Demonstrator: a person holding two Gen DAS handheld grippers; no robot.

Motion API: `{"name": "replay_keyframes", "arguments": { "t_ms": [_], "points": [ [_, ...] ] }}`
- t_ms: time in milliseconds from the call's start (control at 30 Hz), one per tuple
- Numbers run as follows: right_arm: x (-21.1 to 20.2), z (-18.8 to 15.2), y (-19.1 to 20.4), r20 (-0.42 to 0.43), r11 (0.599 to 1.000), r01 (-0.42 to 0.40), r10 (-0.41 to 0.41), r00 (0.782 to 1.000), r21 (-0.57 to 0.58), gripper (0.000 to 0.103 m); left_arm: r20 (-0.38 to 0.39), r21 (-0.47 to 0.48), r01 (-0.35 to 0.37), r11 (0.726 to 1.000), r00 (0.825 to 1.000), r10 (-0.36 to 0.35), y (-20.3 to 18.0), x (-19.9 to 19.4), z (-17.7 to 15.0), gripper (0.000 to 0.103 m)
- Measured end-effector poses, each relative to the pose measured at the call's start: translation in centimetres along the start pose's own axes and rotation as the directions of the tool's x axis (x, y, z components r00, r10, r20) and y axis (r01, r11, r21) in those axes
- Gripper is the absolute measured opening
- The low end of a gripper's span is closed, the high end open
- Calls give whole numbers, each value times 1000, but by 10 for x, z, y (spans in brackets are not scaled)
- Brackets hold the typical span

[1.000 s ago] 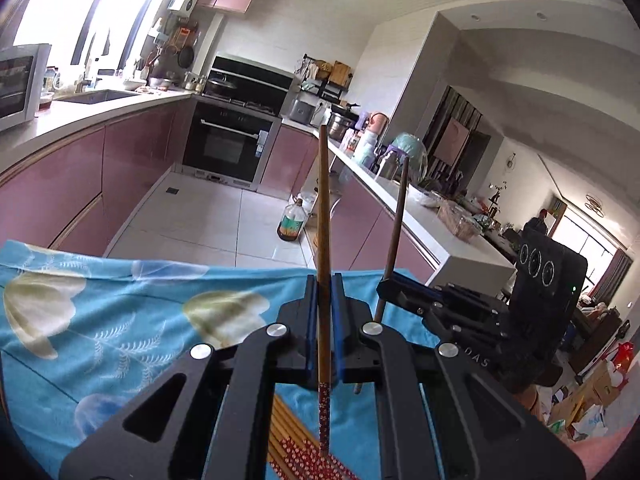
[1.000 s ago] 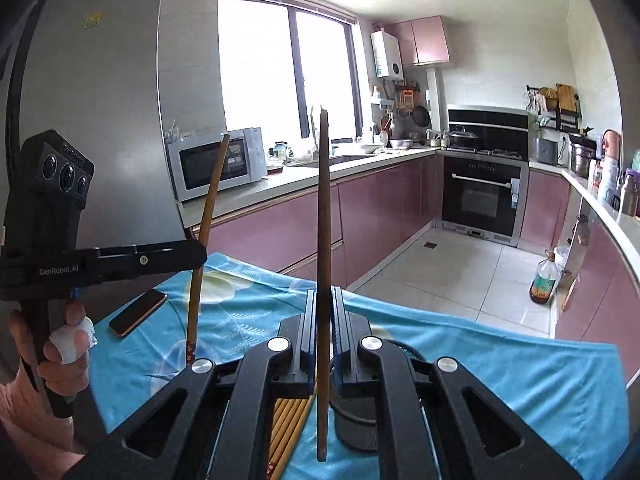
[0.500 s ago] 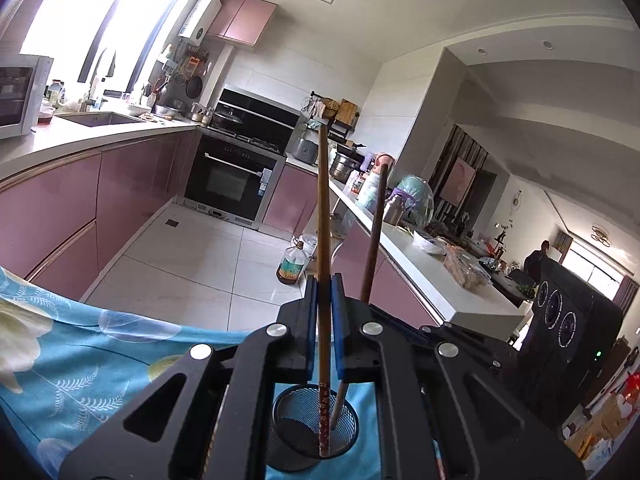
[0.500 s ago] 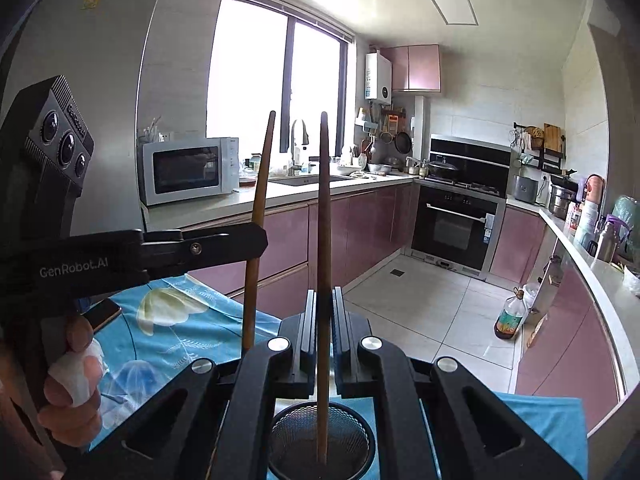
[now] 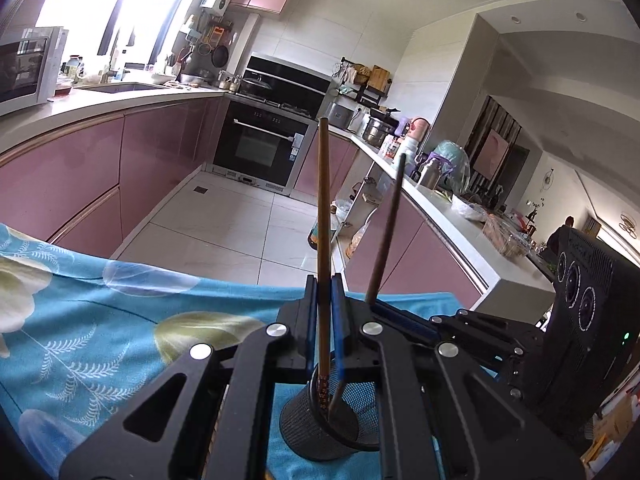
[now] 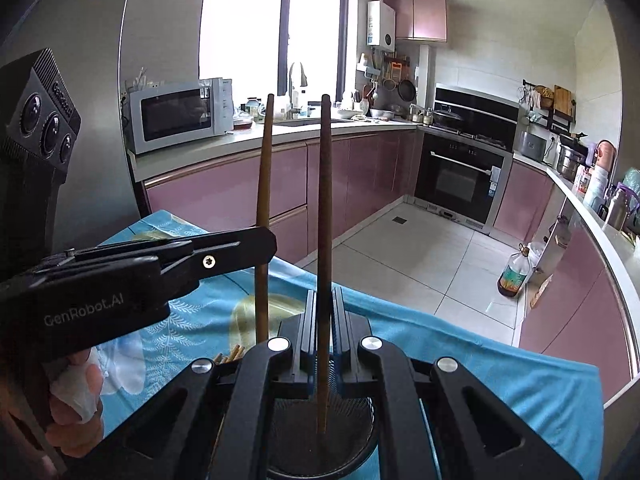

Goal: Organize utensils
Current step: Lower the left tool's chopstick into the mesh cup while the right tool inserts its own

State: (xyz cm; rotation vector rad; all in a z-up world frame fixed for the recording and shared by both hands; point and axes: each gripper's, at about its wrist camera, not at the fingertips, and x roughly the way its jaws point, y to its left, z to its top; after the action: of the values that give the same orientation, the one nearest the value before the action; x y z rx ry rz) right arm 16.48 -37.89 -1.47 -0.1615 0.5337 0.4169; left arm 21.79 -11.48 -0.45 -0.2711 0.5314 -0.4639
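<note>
My left gripper [image 5: 323, 292] is shut on a brown chopstick [image 5: 323, 200] that stands upright. Its patterned lower end dips inside a black mesh cup [image 5: 308, 436] on the blue flowered cloth [image 5: 100, 320]. From the right, my right gripper [image 5: 374, 307] holds a darker chopstick [image 5: 388, 232], tilted, whose lower end also reaches into the cup. In the right wrist view, the right gripper [image 6: 324, 296] is shut on its chopstick [image 6: 324, 200], tip down in the mesh cup [image 6: 296, 436]. The left gripper [image 6: 264, 246] comes in from the left with its chopstick [image 6: 265, 168].
Ends of loose chopsticks [image 6: 230, 357] lie on the cloth [image 6: 480, 364] left of the cup. A hand with a white tissue [image 6: 76, 396] grips the left handle. Beyond the table's far edge are tiled floor [image 5: 240, 232] and pink kitchen cabinets [image 6: 224, 196].
Both grippers have moved from over the loose chopsticks to the mesh cup and sunk. The two chopstick ends, above the cloth a second ago, now sit inside the cup.
</note>
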Motion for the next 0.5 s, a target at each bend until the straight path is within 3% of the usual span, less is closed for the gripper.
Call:
{"name": "replay_keyframes", "arguments": {
  "t_ms": [333,500],
  "points": [
    [3,-8,-1,-33,1000,-3,3,999,18,8,-34,-19,-16,1000,999,15,15,3,-17,8],
    [-2,-9,-1,-28,1000,-5,6,1000,25,12,-39,-17,-30,999,999,29,20,-2,-20,16]
  ]
}}
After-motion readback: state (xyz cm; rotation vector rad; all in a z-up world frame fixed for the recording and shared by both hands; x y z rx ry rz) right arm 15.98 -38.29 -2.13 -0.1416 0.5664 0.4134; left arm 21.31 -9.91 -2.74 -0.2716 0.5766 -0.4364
